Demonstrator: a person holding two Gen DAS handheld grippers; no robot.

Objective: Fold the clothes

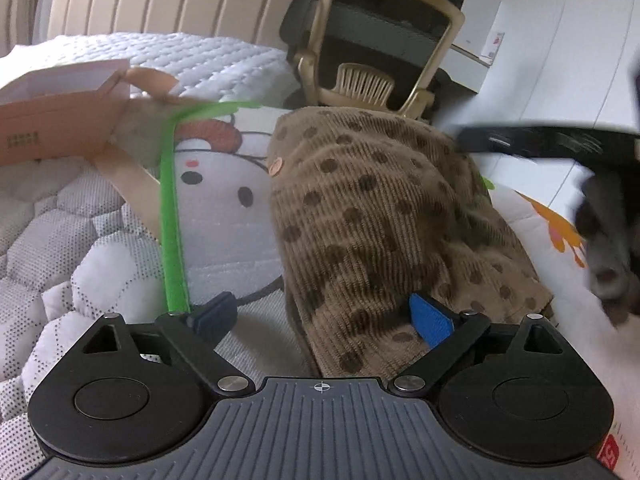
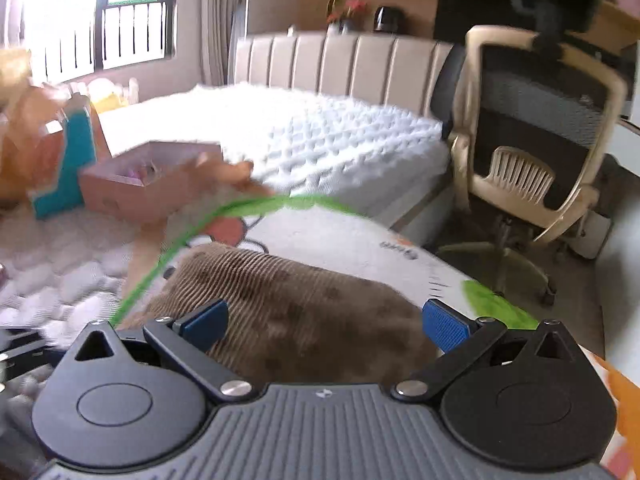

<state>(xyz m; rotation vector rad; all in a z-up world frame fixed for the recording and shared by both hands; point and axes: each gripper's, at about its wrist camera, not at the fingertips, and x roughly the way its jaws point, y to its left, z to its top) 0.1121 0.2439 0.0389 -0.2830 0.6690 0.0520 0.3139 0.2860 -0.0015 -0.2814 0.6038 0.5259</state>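
Brown spotted corduroy garment [image 1: 384,220] lies folded on cartoon mat [image 1: 224,224], ahead of both grippers; left gripper [image 1: 324,316] and right gripper [image 2: 324,324] spread wide, gripping nothing.

No text can be read; the print on the cardboard box [image 1: 60,128] is blurred

Folded garment [image 1: 384,216] lies on mat [image 1: 228,220] atop bed [image 1: 60,248]; box [image 1: 60,120] left of it, chair [image 1: 380,36] behind.
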